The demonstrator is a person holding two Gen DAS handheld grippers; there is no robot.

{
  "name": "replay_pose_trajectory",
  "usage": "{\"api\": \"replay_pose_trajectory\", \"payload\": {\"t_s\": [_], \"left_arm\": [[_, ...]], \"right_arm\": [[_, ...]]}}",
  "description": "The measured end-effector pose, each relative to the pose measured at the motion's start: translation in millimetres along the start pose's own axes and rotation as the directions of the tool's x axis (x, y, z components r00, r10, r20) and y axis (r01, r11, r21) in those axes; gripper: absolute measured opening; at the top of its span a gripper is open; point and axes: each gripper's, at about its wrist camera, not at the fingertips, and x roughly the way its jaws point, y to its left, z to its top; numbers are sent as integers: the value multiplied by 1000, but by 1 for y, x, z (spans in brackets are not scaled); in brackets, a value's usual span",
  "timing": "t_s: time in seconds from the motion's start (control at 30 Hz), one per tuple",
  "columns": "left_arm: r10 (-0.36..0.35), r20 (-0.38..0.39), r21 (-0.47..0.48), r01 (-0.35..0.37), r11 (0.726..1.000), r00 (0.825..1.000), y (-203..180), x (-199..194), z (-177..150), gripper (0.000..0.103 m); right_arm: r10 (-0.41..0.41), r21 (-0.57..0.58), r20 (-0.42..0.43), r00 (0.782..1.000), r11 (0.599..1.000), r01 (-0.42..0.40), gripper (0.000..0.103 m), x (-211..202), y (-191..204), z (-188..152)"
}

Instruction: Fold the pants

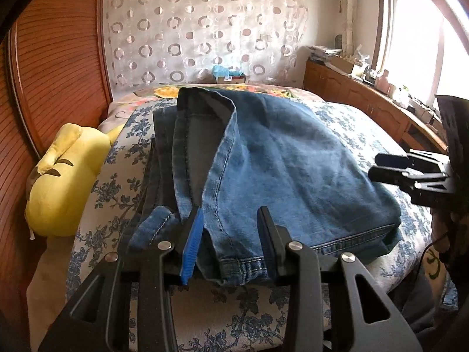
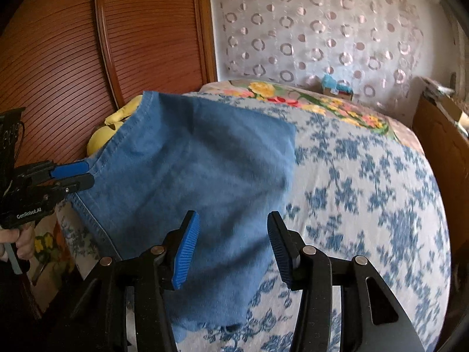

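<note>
A pair of blue jeans (image 1: 278,158) lies folded on the bed, also in the right wrist view (image 2: 199,170). My left gripper (image 1: 230,243) is open, its fingers straddling the near hem of the jeans without clamping it. It also shows in the right wrist view (image 2: 83,176) at the left edge of the jeans. My right gripper (image 2: 233,249) is open above the near part of the jeans and holds nothing. It also shows in the left wrist view (image 1: 378,167) at the right side of the jeans.
The bed has a blue floral cover (image 2: 366,190). A yellow plush toy (image 1: 67,176) lies at the left by the wooden headboard (image 1: 52,73). A wooden cabinet (image 1: 366,96) with clutter stands on the right under the window. A small box (image 1: 228,76) sits behind the bed.
</note>
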Motion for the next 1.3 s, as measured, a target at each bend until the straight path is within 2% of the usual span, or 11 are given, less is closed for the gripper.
{"api": "replay_pose_trajectory", "payload": {"t_s": [0.1,0.17,0.2,0.5,0.7,1.0,1.07,1.13,1.2,1.23,1.3], "left_arm": [[6,5,1,-6,1000,1000,1,3,-1,37],[18,4,6,-18,1000,1000,2,4,-1,19],[28,-7,15,-27,1000,1000,2,5,-1,6],[56,53,11,-57,998,997,12,-24,-7,1],[32,24,-3,-32,999,999,17,-22,-17,1],[8,66,-9,-7,1000,998,9,-37,-9,1],[-4,72,-11,5,1000,997,5,-40,-7,6],[-21,80,-3,21,1000,997,0,-42,-6,23],[-39,85,11,38,999,996,-7,-42,-5,33],[-46,85,17,45,999,995,-10,-41,-5,47],[-62,84,22,60,998,995,-13,-37,-6,60]], "right_arm": [[-5,-1,-15,1000,1000,5,50,5,3,-7],[-6,-4,-28,1000,1000,6,50,7,5,-11],[-8,-5,-33,999,1000,8,50,7,7,-12],[29,52,-20,999,998,-28,50,1,4,-23],[31,73,1,1000,997,-31,50,-12,0,-26],[33,98,13,999,995,-34,50,-29,3,-37],[26,99,12,1000,995,-28,50,-32,5,-39],[28,107,12,1000,994,-29,50,-34,6,-40],[30,111,10,1000,993,-31,50,-35,5,-42],[29,113,8,1000,993,-29,50,-34,5,-42],[31,120,-1,1000,992,-31,50,-32,4,-42]]}}
